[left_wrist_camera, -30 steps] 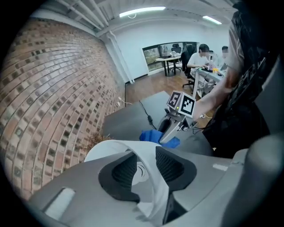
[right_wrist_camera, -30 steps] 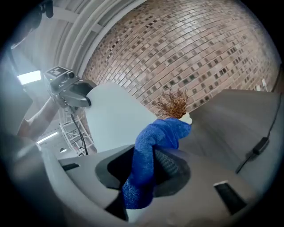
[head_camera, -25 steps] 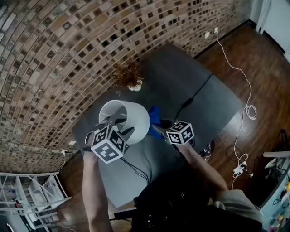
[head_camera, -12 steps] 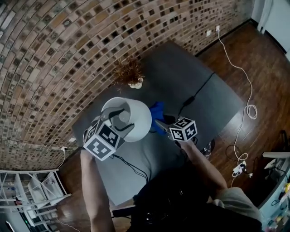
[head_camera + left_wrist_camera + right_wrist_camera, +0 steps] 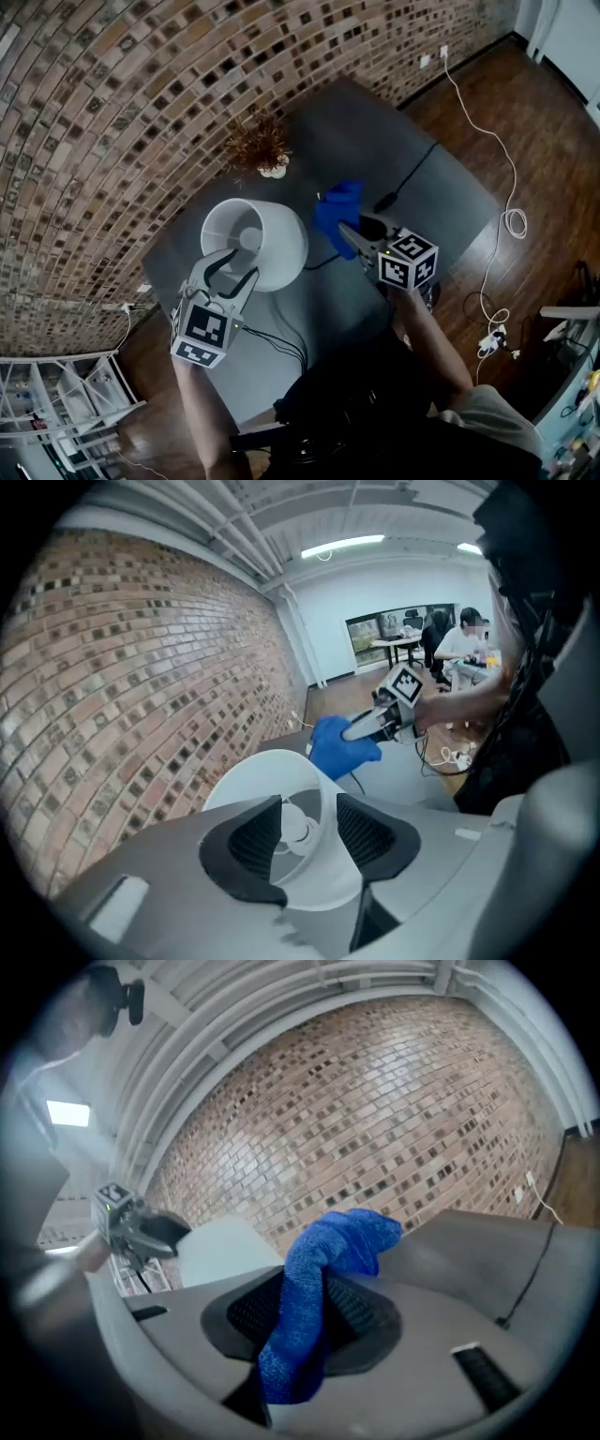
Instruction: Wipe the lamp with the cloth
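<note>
2 hand-held grippers, left (image 5: 309, 813) just closing, apart astride smooth white lampshade (image 5: 281, 246), right (image 5: 311, 1288) clamping fuzzy blue cloth (image 5: 342, 1237)

White lamp (image 5: 253, 242) stands upright at centre-left on the desk (image 5: 375, 141), shade mouth up; bunched blue cloth (image 5: 337, 208) hangs lifted just right of it.

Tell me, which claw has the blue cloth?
The right claw: it pinches the blue cloth. The left claw, jaws just closing, holds nothing beside the lampshade.

One lamp (image 5: 274, 246), one cloth (image 5: 337, 208), one plant (image 5: 258, 148)
</note>
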